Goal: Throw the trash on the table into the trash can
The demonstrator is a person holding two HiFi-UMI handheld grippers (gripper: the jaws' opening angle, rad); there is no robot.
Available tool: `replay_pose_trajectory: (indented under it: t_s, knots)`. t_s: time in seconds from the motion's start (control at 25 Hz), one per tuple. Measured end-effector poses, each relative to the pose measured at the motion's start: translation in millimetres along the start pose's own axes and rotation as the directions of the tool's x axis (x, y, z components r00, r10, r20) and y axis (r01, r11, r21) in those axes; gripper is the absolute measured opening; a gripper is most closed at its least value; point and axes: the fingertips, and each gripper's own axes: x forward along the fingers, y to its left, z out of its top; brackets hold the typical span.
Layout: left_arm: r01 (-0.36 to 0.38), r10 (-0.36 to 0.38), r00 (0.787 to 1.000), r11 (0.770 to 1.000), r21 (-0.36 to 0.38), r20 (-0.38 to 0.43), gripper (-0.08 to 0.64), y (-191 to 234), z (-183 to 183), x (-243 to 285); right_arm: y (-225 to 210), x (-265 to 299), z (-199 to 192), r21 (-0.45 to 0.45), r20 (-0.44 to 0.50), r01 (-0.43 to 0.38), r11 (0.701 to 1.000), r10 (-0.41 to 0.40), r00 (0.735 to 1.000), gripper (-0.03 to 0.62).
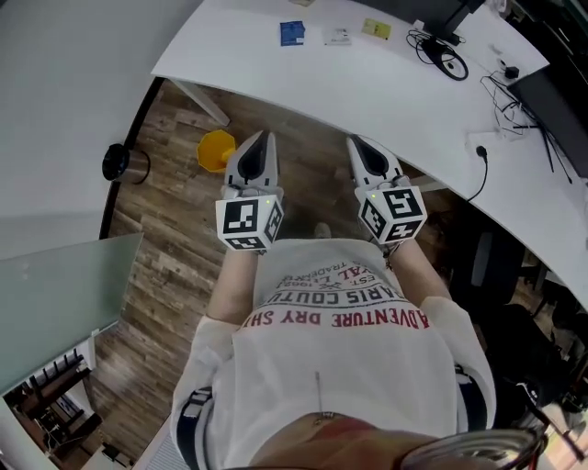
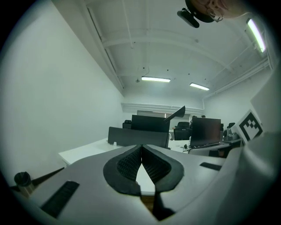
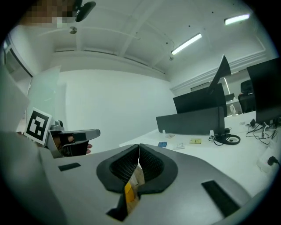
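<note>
Both grippers are held side by side in front of the person, above the wood floor. My right gripper (image 1: 353,142) (image 3: 138,146) is shut on a crumpled tan and yellow wrapper (image 3: 131,188) that hangs below its pads. My left gripper (image 1: 261,138) (image 2: 141,147) is shut with nothing in it. A yellow trash can (image 1: 217,150) stands on the floor just left of the left gripper's tips, under the table's edge. On the white curved table (image 1: 276,78) lie a blue packet (image 1: 292,33), a white wrapper (image 1: 337,37) and a yellow-green packet (image 1: 376,28).
A black-topped metal cylinder (image 1: 124,162) stands on the floor by the white wall at the left. Cables (image 1: 441,55), a plug (image 1: 480,152) and monitors (image 3: 197,116) crowd the table's right part. A glass panel (image 1: 55,285) is at the lower left.
</note>
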Motion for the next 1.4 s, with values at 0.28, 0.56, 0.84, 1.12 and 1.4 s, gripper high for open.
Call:
replay_pose_trajectory:
  t_s: [0.28, 0.56, 0.84, 1.12, 1.4]
  knots:
    - [0.056, -0.056, 0.998, 0.998, 0.000, -0.007, 0.023, 30, -5, 78, -35, 66, -4, 0.031, -0.029, 0.046, 0.998, -0.045, 0.999, 0.025]
    - [0.097, -0.097, 0.995, 0.995, -0.032, -0.011, 0.023, 102, 9, 169, -55, 166, 12, 0.051, -0.062, 0.079, 0.996, -0.076, 0.995, 0.025]
    - [0.166, -0.167, 0.984, 0.986, -0.036, -0.057, 0.023, 181, 12, 250, -62, 284, 18, 0.124, -0.121, 0.115, 0.986, -0.100, 0.988, 0.025]
    - [0.180, -0.187, 0.973, 0.982, -0.063, -0.137, 0.023, 230, -11, 301, -78, 368, 4, 0.091, -0.255, 0.135, 0.987, -0.108, 0.961, 0.026]
    - [0.151, -0.165, 0.970, 0.984, -0.090, -0.178, 0.023, 250, -39, 338, -101, 429, -21, 0.036, -0.365, 0.086, 0.996, -0.066, 0.929, 0.026]
